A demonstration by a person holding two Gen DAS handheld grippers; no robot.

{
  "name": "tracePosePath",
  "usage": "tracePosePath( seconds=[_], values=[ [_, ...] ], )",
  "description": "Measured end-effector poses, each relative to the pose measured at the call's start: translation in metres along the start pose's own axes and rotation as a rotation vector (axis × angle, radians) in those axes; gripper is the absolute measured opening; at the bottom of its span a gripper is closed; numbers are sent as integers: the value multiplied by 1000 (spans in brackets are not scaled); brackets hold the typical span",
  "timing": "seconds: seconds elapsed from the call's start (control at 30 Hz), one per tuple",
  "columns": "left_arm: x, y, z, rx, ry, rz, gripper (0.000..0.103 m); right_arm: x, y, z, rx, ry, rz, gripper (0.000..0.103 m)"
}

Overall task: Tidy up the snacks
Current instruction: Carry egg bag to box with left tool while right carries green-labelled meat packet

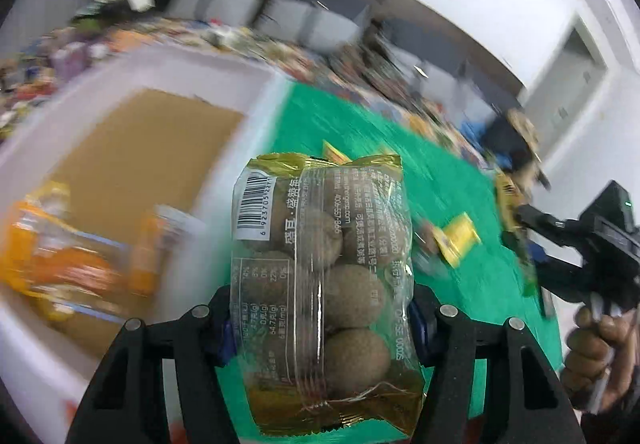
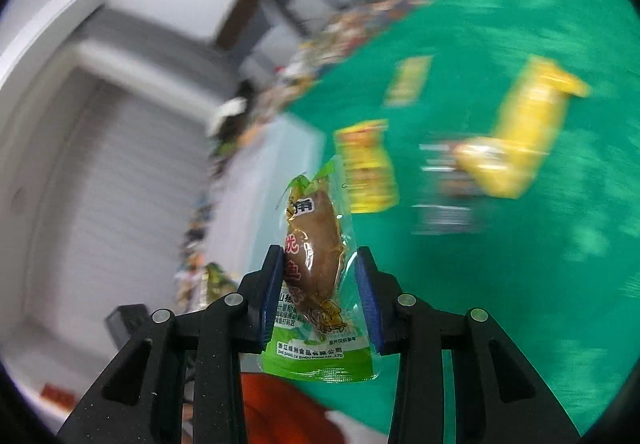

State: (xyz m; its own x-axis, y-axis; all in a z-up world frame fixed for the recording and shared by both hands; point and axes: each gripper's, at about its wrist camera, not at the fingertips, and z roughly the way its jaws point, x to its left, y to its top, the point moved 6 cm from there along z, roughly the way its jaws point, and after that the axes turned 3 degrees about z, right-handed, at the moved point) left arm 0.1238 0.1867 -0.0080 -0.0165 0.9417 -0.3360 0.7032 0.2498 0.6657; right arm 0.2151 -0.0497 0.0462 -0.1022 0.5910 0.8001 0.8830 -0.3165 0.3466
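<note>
While both views smear with blur, the left hand-held gripper (image 1: 320, 318) is clenched on a clear pack of round brown balls (image 1: 326, 284), gold foil at both ends and a barcode at its upper left. The pack stands upright between the blue pads (image 1: 416, 324), gripped low on its sides, most of it rising above the fingertips. Behind it on the left sits a white bin (image 1: 224, 76) with a cardboard floor and orange packets (image 1: 60, 260) inside. To the right spreads the green surface (image 1: 360, 132), with a yellow packet (image 1: 458, 238) lying on it, well apart from the pack.

Over on the right, the right hand-held gripper (image 2: 322, 296) is grasping a green-edged pouch (image 2: 320, 280) with a brown piece sealed inside. The pouch stands upright, pinched between the two blue pads (image 2: 370, 296), its top poking past the tips and its bottom edge hanging below them. Beyond it on the green surface (image 2: 520, 284) lie yellow packets (image 2: 524, 132), blurred. From the left view, this same gripper (image 1: 520, 216) shows at the right edge, held in the person's hand (image 1: 596, 356).
</note>
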Motion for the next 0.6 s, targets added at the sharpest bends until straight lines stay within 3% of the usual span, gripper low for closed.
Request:
tracePosePath(
  seconds=[0.1,0.23,0.33,0.37,0.47,0.53,0.6],
  values=[
    [65,20,-32,-55,143,-58,63,81,-10,49,73,109,-80,38],
    [138,26,-45,-59,323,-122,70,160,-38,113,152,161,-177,40],
    [181,15,-49,-24,433,-174,77,198,-56,160,178,131,-257,61],
    [186,9,-53,-24,434,-192,77,203,-61,173,190,92,-279,70],
    [180,-6,-63,-66,396,-227,86,191,-70,173,159,15,-355,70],
    [163,-12,-66,-95,355,-225,90,162,-74,160,126,-70,-411,70],
    [131,-17,-63,-110,276,-203,95,109,-73,140,81,-218,-460,70]
  ],
)
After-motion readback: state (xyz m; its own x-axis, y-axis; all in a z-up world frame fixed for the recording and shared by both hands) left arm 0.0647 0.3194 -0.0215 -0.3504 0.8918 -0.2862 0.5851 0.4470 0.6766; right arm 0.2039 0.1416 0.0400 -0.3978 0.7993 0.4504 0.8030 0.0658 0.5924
